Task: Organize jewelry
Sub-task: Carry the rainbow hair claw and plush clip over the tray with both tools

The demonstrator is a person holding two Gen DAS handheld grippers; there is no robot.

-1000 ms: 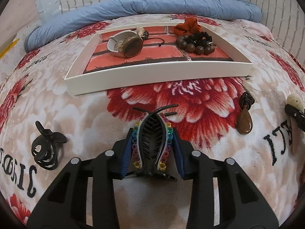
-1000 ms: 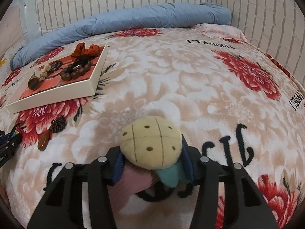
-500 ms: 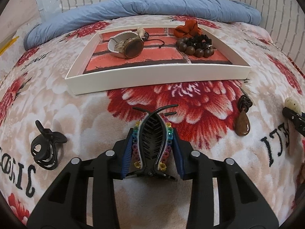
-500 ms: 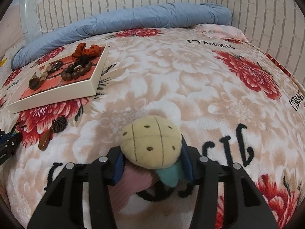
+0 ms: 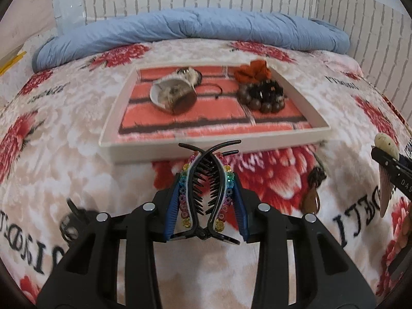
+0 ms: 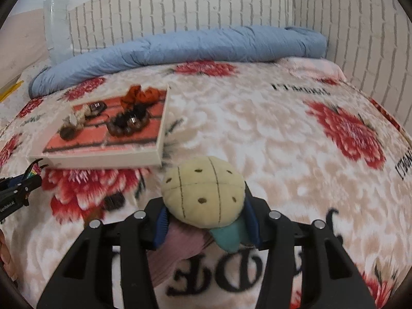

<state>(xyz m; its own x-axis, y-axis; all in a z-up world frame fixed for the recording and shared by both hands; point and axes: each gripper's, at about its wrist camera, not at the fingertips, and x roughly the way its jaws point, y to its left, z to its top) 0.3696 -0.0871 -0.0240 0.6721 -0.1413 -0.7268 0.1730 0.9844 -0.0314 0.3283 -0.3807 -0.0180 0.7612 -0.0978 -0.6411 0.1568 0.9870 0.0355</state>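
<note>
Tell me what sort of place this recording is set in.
Most likely a bedroom: a bed under a plush red-flowered blanket, a rolled blue quilt along its far edge, and white brick-patterned wall covering behind.

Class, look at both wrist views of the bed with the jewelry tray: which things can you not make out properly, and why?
- Black claw clip, left wrist view: motion-blurred, partly behind the left gripper.
- Dark pendant, right wrist view: blurred.
- Pink ribbed piece under the yellow plush hair tie: hidden by the right gripper.
- White tray contents: blurred.

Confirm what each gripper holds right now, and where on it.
Left gripper clamps the rhinestone banana hair clip across its two beaded sides. Right gripper pinches the plush hair accessory just under its yellow head.
</note>
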